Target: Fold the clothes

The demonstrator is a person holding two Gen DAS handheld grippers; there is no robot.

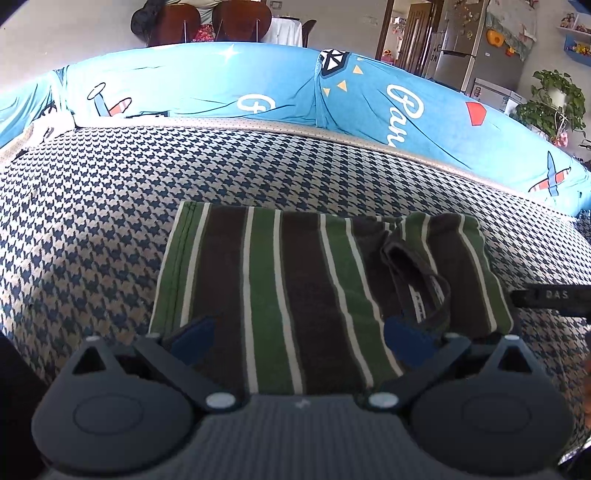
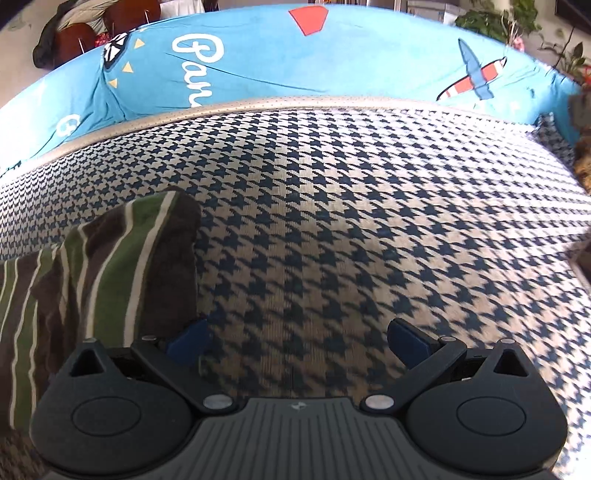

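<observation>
A folded garment (image 1: 295,280) with green, dark brown and white stripes lies flat on the houndstooth sofa seat (image 1: 92,206). Its dark collar with a white label (image 1: 421,288) shows at the right. My left gripper (image 1: 299,339) hovers open over the garment's near edge, with nothing between its blue fingertips (image 1: 194,338). In the right wrist view the same garment (image 2: 103,266) lies at the left, and my right gripper (image 2: 299,341) stands open over bare seat fabric just to its right. The right gripper's dark body (image 1: 554,297) pokes in at the right edge of the left wrist view.
A blue printed cover (image 1: 221,85) drapes the sofa backrest behind the seat (image 2: 369,206). Beyond it stand wooden chairs (image 1: 218,22), a fridge (image 1: 465,44) and potted plants (image 1: 554,103). The seat stretches wide to the left and right of the garment.
</observation>
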